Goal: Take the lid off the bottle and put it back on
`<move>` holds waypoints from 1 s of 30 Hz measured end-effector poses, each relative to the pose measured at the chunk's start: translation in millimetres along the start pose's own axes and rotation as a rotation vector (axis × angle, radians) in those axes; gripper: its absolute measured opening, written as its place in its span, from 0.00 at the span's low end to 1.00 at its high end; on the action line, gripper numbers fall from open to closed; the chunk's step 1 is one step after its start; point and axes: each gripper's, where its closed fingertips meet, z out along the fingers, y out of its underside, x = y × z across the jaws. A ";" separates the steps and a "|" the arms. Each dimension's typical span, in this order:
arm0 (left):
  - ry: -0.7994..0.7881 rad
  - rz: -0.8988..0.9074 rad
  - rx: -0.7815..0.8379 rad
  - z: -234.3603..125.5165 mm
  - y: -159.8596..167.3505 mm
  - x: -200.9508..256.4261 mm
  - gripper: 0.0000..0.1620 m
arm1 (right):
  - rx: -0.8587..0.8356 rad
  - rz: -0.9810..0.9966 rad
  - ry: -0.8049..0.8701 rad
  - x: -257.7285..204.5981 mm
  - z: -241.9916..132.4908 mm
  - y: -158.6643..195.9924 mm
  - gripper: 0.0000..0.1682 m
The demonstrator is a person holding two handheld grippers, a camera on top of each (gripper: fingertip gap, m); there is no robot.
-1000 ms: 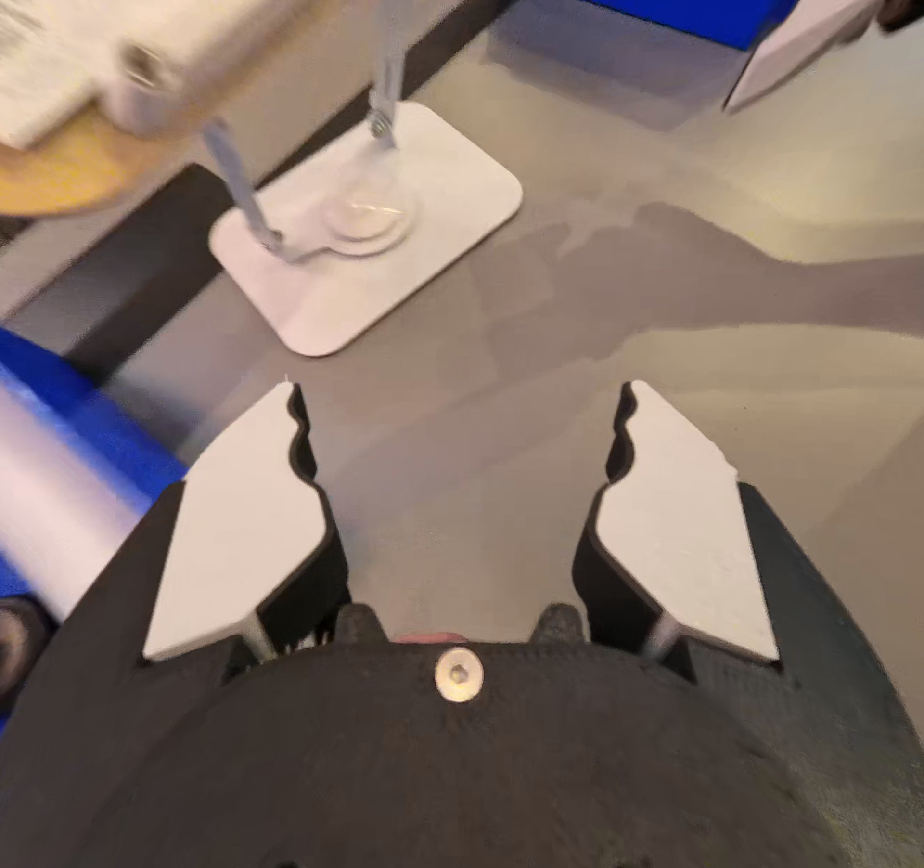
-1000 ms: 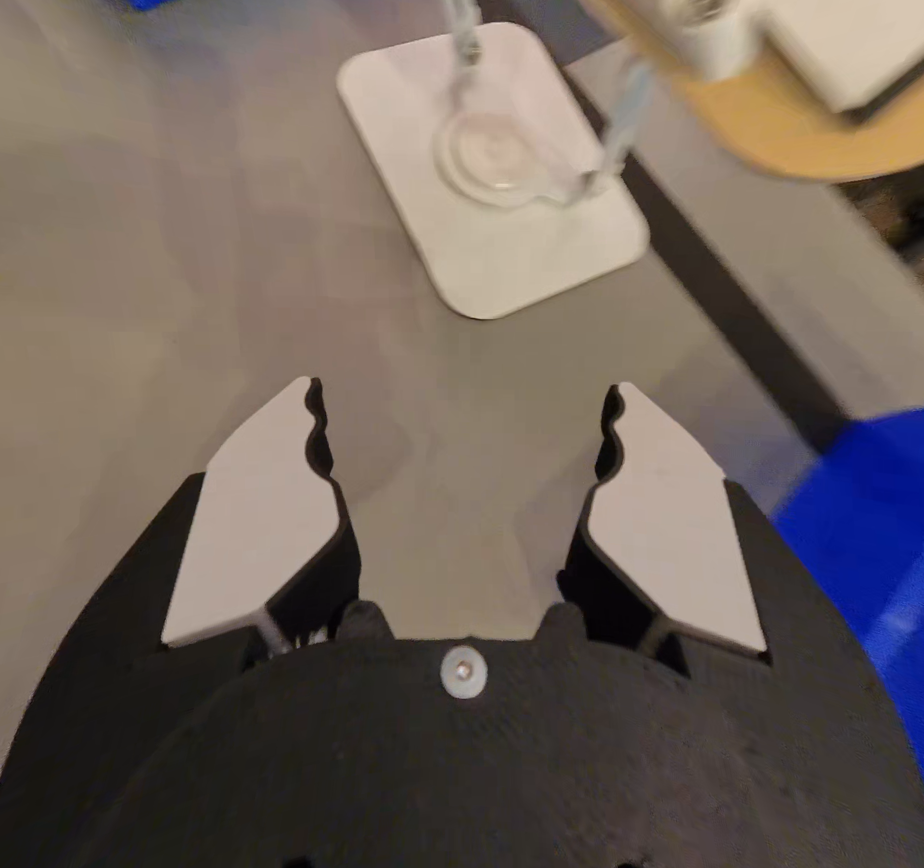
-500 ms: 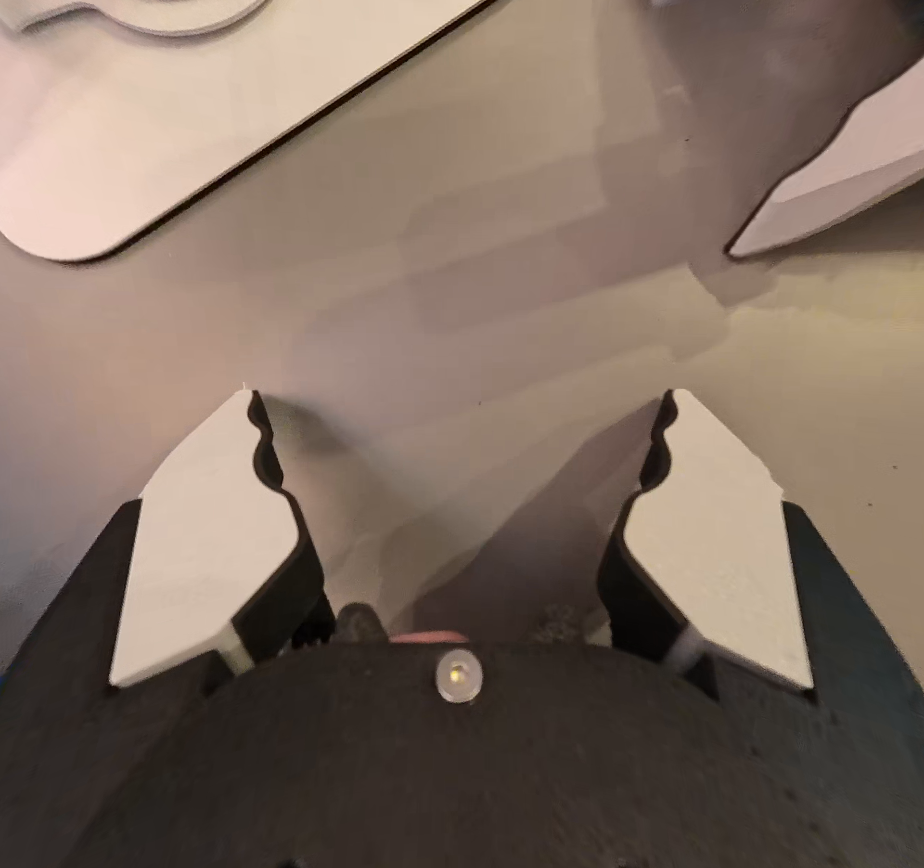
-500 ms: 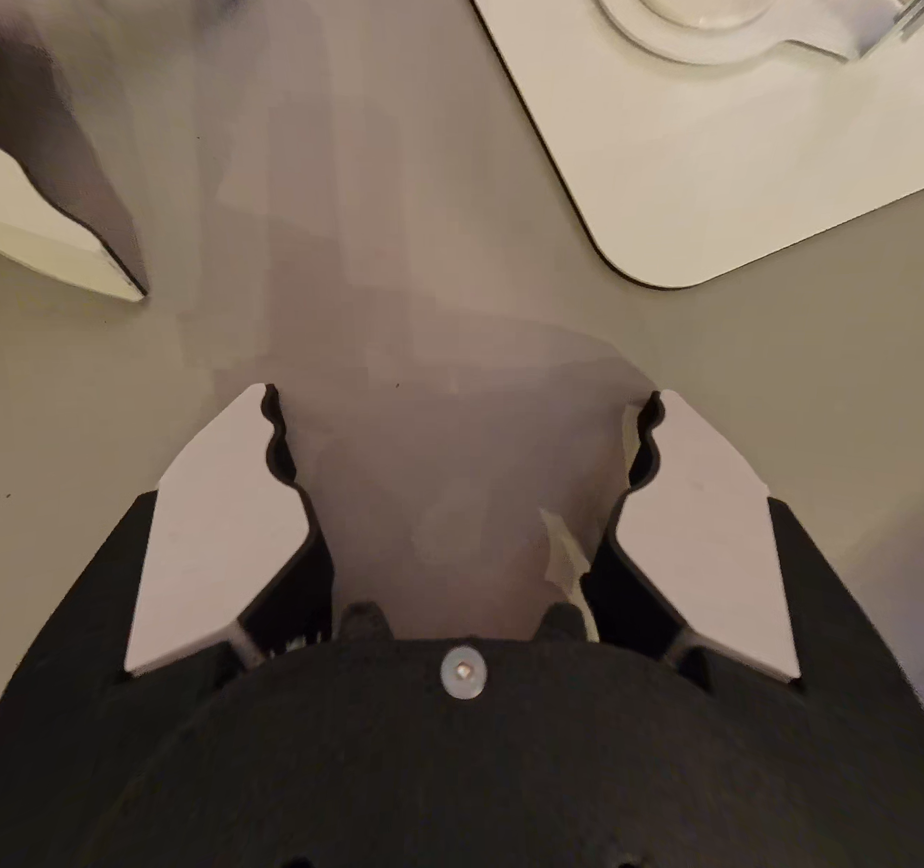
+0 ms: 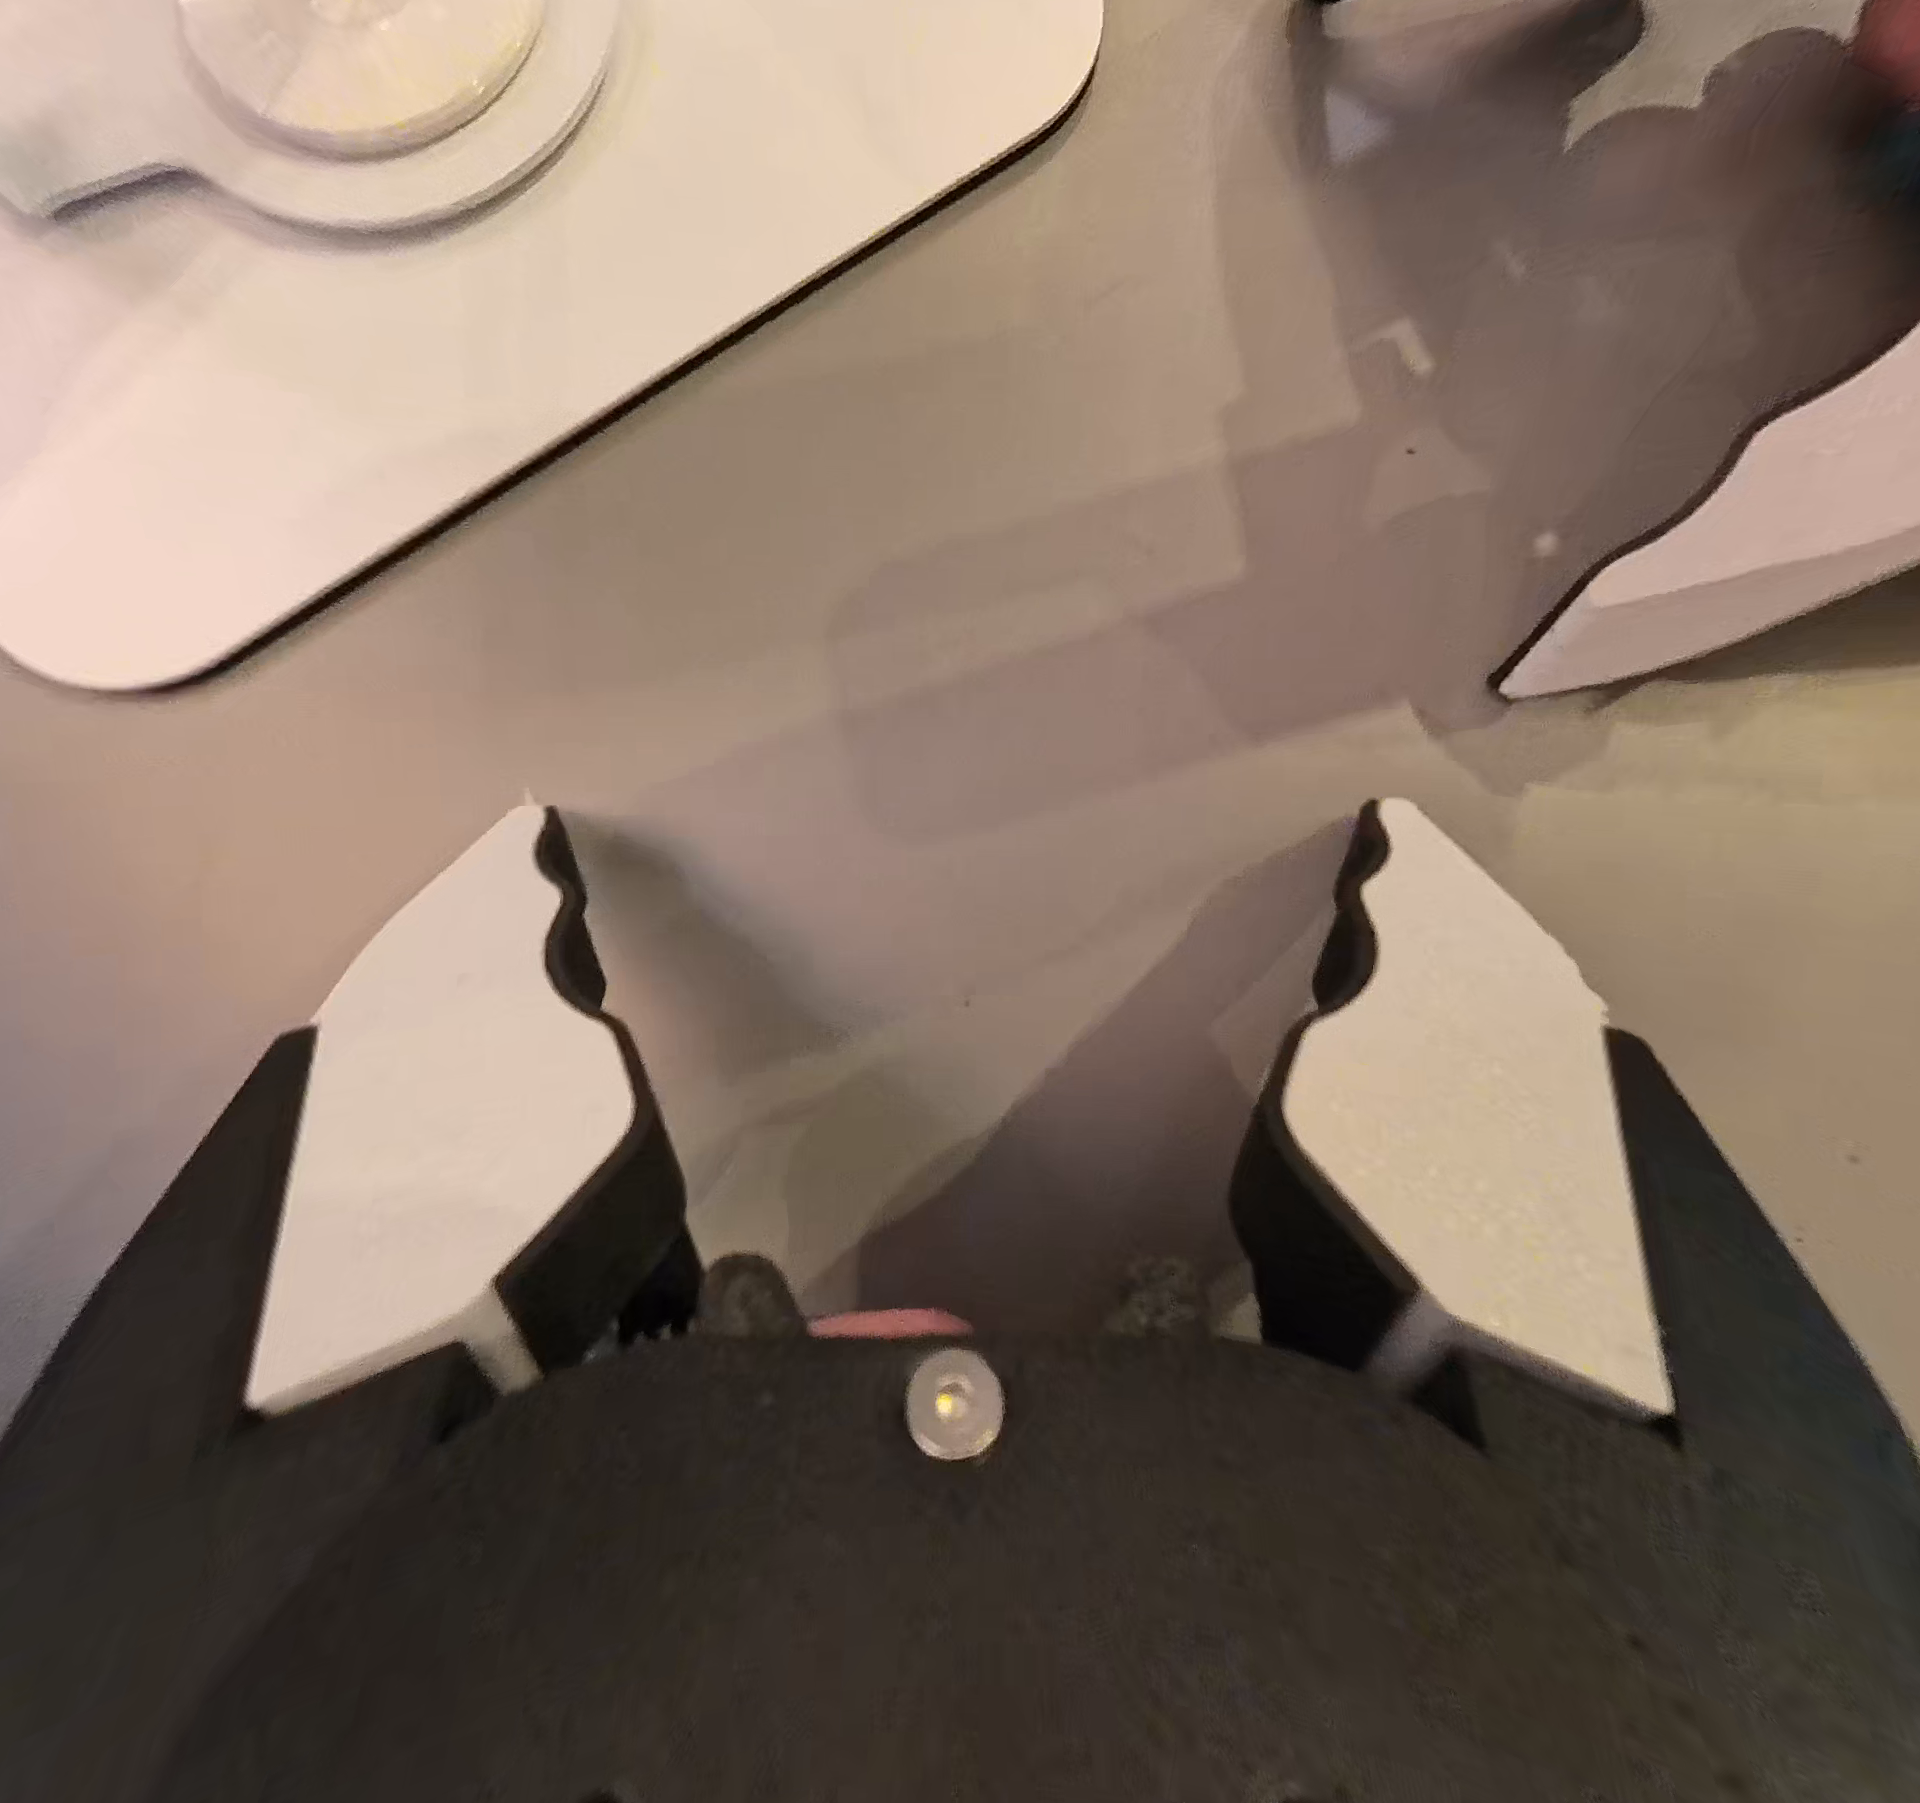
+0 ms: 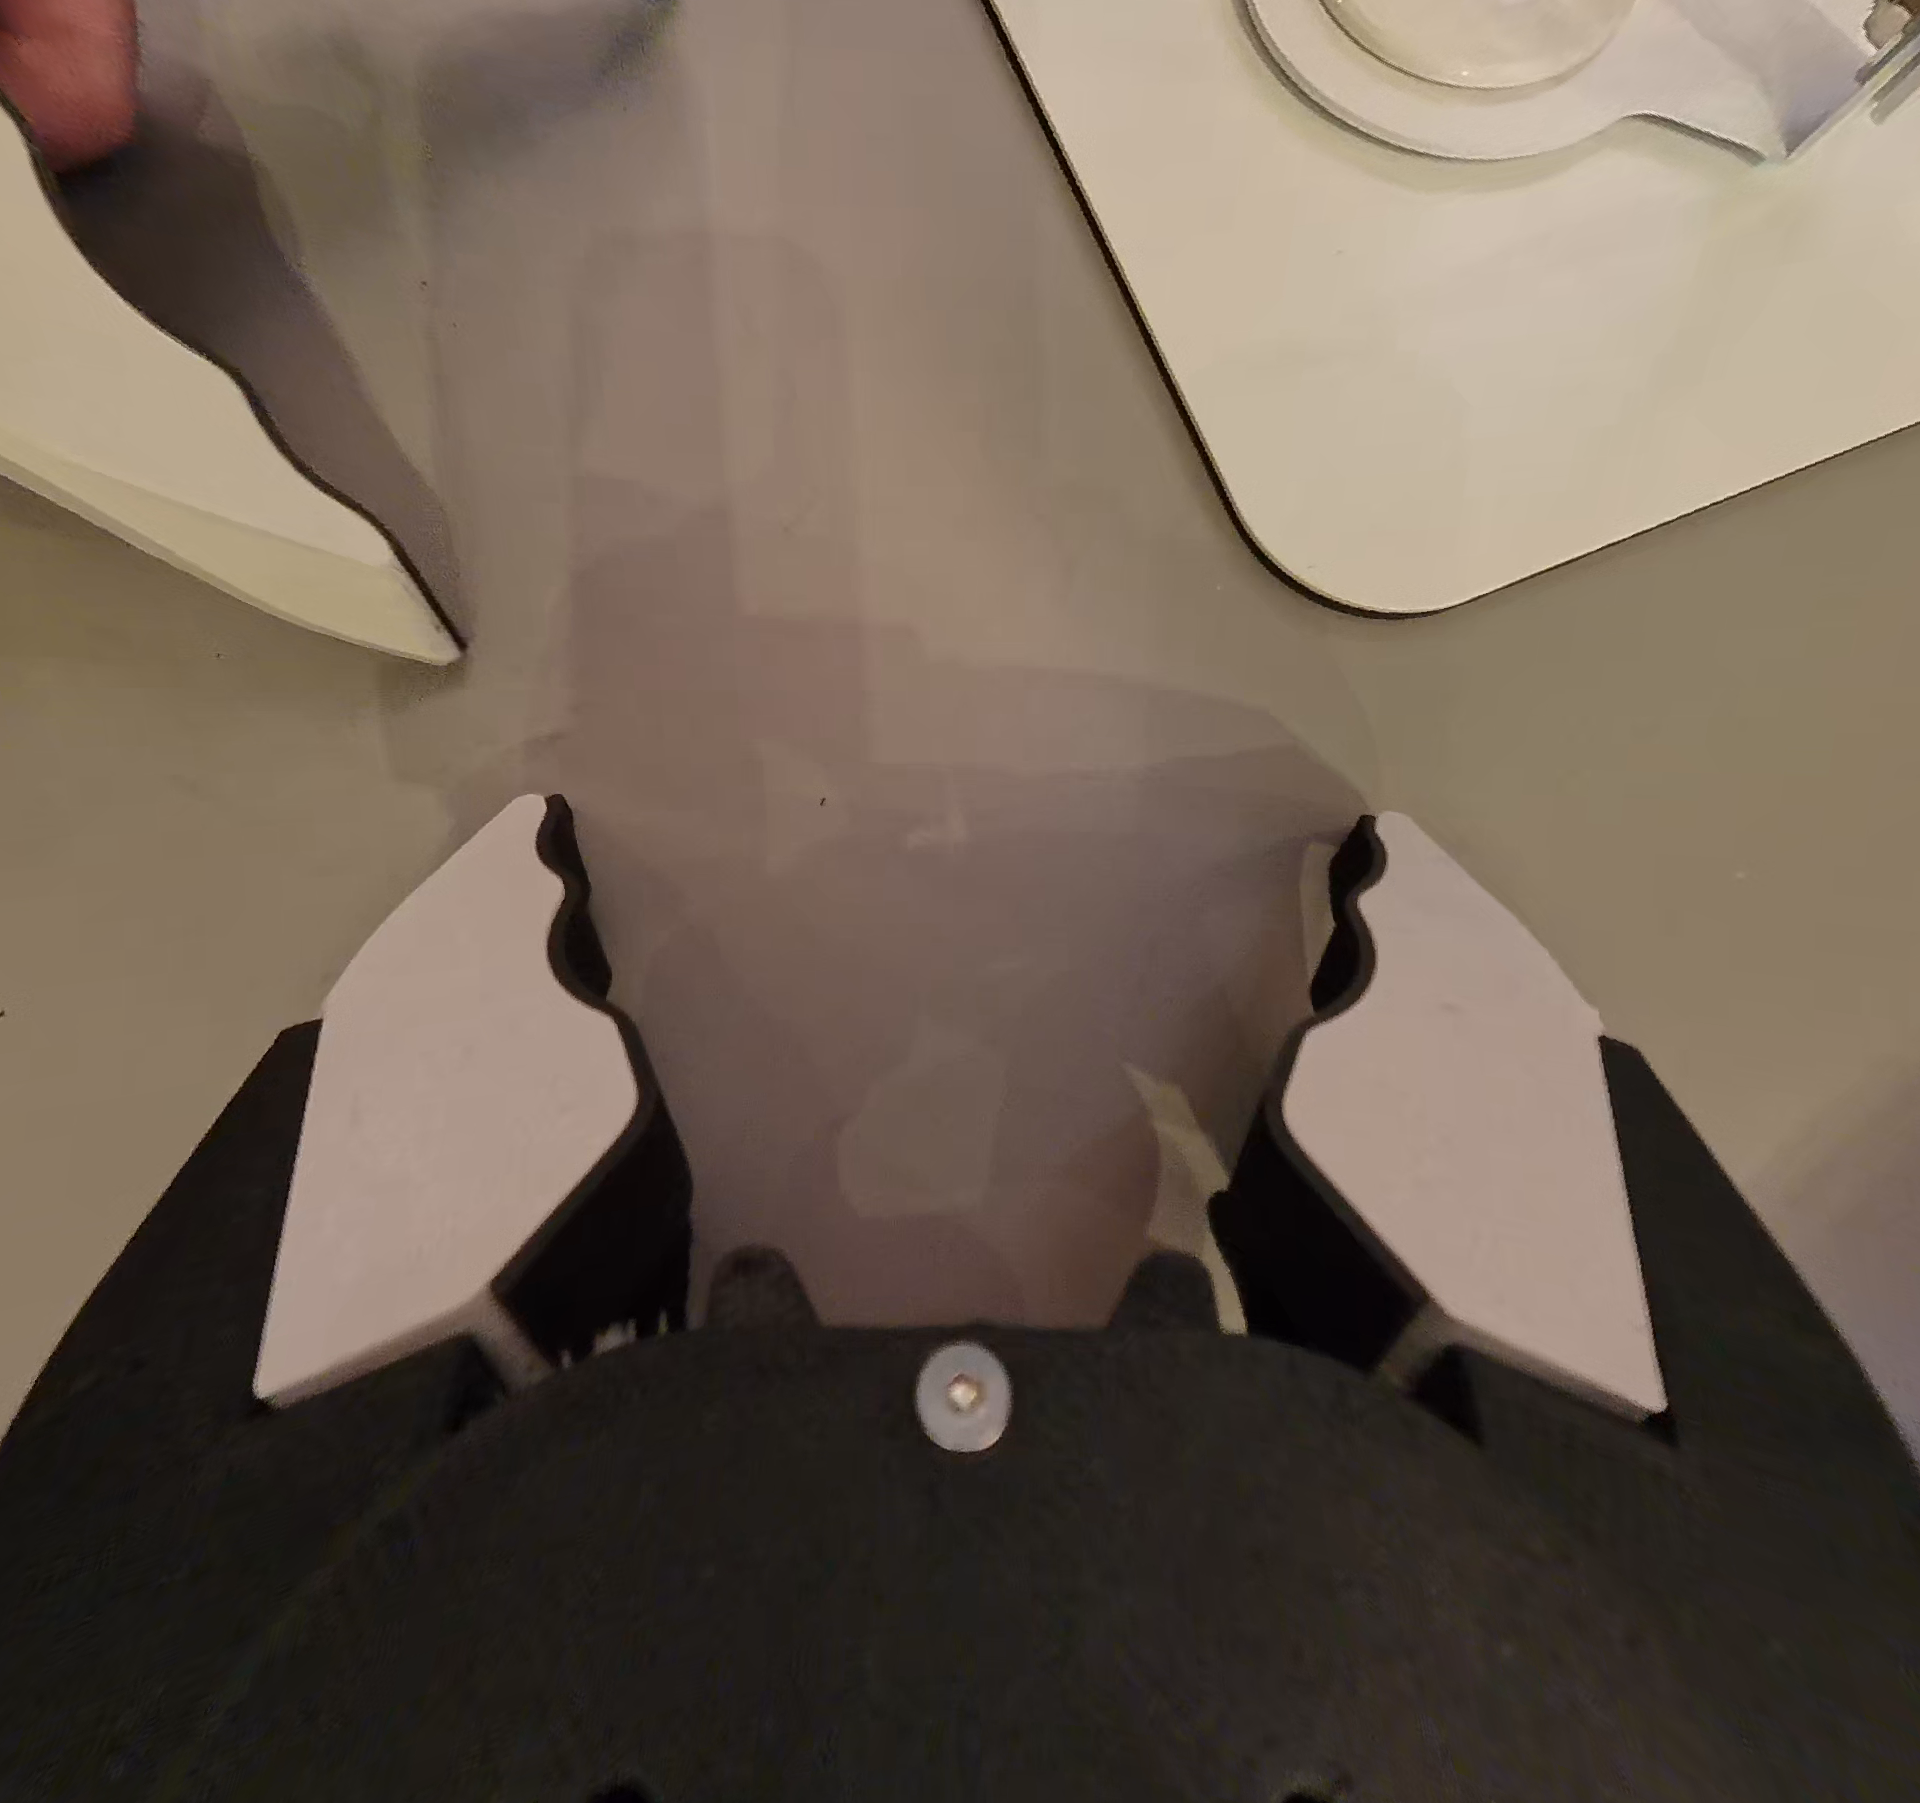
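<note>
No bottle or lid shows in either view. My left gripper (image 5: 956, 818) is open and empty, pointing down close over the grey table (image 5: 727, 714). My right gripper (image 6: 961, 813) is open and empty too, close over the same table (image 6: 1558, 818). In the left wrist view a white finger of the right gripper (image 5: 1714, 569) reaches in from the right. In the right wrist view a white finger of the left gripper (image 6: 156, 423) reaches in from the left, and the two grippers point toward each other.
A white rounded base plate (image 5: 468, 299) with a clear round suction cup (image 5: 353, 18) lies at upper left in the left wrist view; it is at upper right in the right wrist view (image 6: 1558, 299). Part of a person's hand (image 6: 62, 39) shows at far left.
Both grippers have dropped from well above the table to close over it and opened slightly wider. The stand, blue boxes and upper device have left view. Since half a second ago little has moved.
</note>
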 end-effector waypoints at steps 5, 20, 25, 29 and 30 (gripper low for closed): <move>0.022 0.026 0.025 7.6 -14.5 14.5 0.71 | 0.001 -0.003 -0.003 0.1 -0.4 0.3 0.79; 0.033 0.035 0.018 9.6 -15.1 16.7 0.74 | 0.003 -0.017 -0.015 0.6 -1.7 1.4 0.78; -0.013 0.083 0.055 3.7 -16.7 15.7 0.83 | 0.003 -0.020 -0.017 0.9 -2.0 1.8 0.78; 0.019 0.077 0.124 -27.5 -16.5 13.5 0.79 | 0.004 -0.024 -0.020 1.6 -2.6 2.4 0.78; 0.044 0.049 0.178 -45.9 -21.8 12.0 0.76 | 0.005 -0.024 -0.021 1.8 -2.8 2.4 0.77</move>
